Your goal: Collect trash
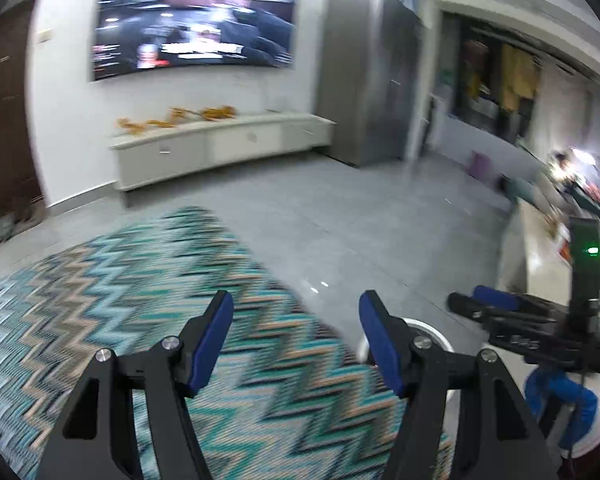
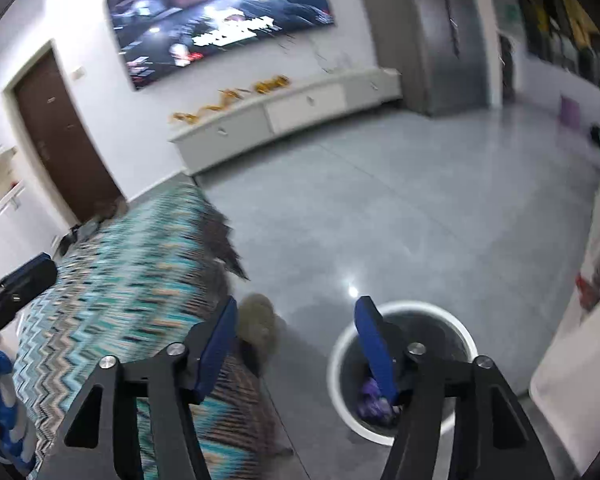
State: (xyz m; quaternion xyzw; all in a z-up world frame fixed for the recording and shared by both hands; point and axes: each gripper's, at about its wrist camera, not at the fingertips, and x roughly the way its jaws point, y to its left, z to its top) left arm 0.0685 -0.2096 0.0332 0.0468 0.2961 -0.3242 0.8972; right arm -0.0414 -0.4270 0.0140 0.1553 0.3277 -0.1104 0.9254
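A round white-rimmed trash bin [image 2: 404,368] stands on the grey floor beside the zigzag rug, with purple trash [image 2: 370,400] inside it. My right gripper [image 2: 296,320] is open and empty, held above the floor between the rug edge and the bin. A greyish-brown crumpled lump [image 2: 258,322] lies at the rug's edge just beyond its left finger. My left gripper [image 1: 296,314] is open and empty above the rug; the bin's rim [image 1: 430,330] shows behind its right finger. The right gripper [image 1: 512,320] shows at the right of the left wrist view.
A teal zigzag rug [image 1: 140,300] covers the floor at left. A low white TV cabinet [image 1: 220,144] with orange items stands under a wall TV [image 1: 196,16]. A pale table or counter [image 2: 580,340] is at right. A brown door [image 2: 64,136] is at left.
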